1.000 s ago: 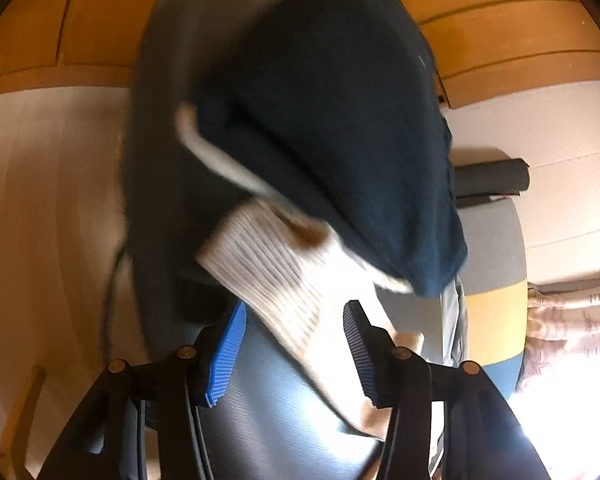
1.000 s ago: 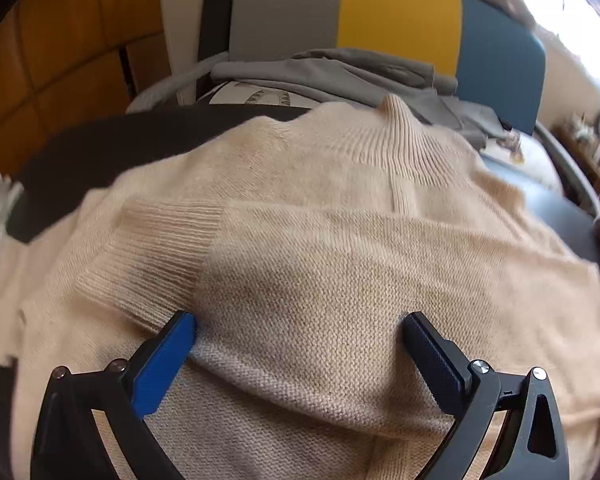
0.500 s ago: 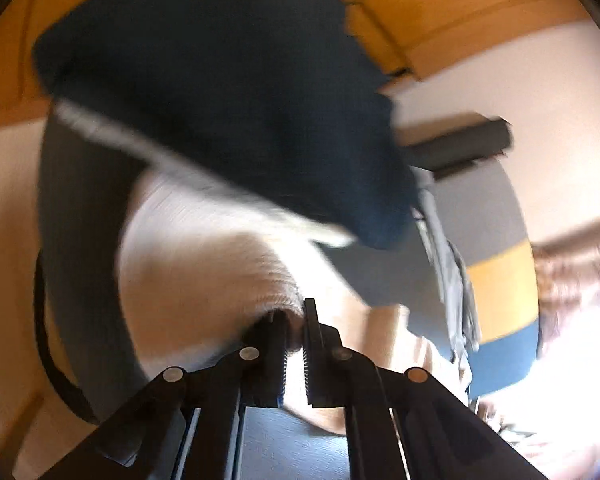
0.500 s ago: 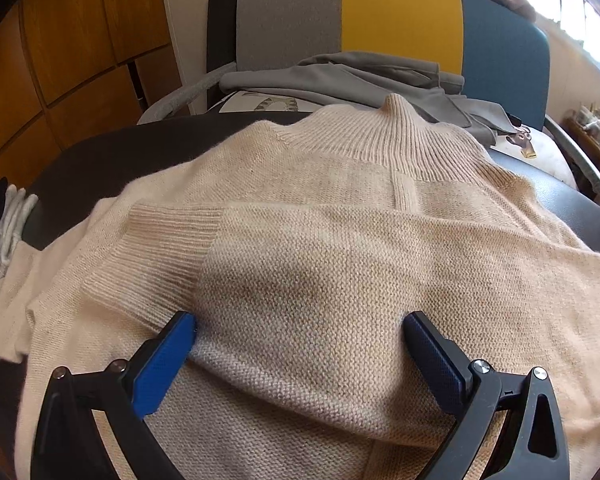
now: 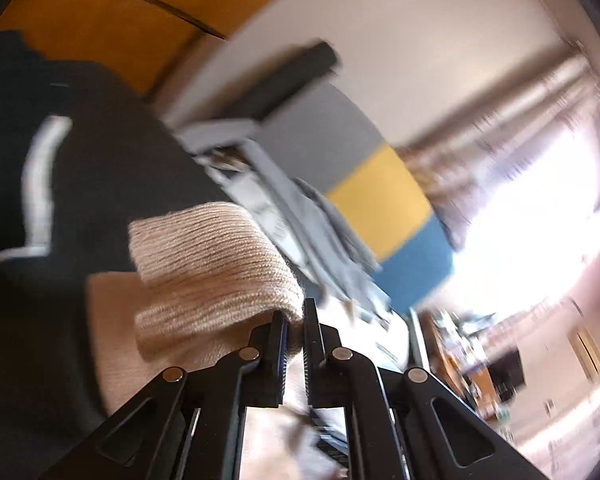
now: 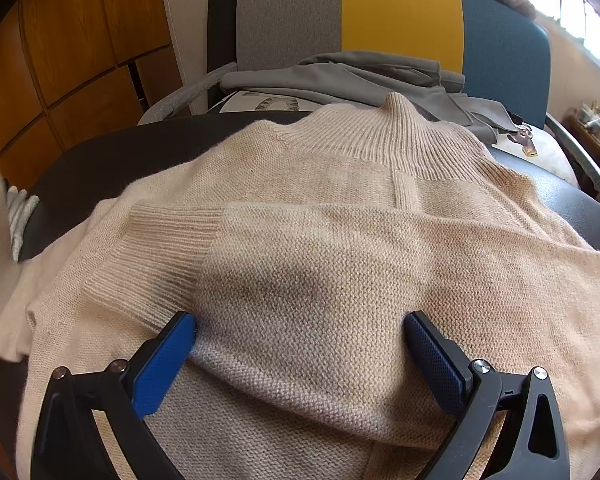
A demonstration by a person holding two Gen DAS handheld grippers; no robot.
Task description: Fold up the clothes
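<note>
I am working over a dark round bench (image 6: 100, 152) in a room with orange wooden panels behind it and a chair (image 6: 400, 16) backed in 3 colour blocks, grey, yellow and blue, with a grey garment (image 6: 360, 80) draped on its seat. A cream knit sweater (image 6: 320, 248) is lying spread across the bench, collar toward the chair, with 1 sleeve already laid across the chest.

I am holding the left gripper (image 5: 294, 320) with its jaws pressed together, pinching the ribbed cuff (image 5: 216, 264) of the other sleeve, which is lifted clear of the bench; the left wrist view is blurred, so I cannot tell how deep the bite goes. The right gripper (image 6: 300, 340) is hovering low over the sweater's middle with its jaws spread wide and nothing between them; whether the tips are touching the knit I cannot tell.

I am judging the sweater as light, soft and floppy, with a loose stretchy knit that will sag and drag. The ribbed cuff is the thickest, firmest place to grip, so I am favouring it, along with the hem and the collar ribbing. The toothed pads could snag a loop, so gentle pulls suit it.
</note>
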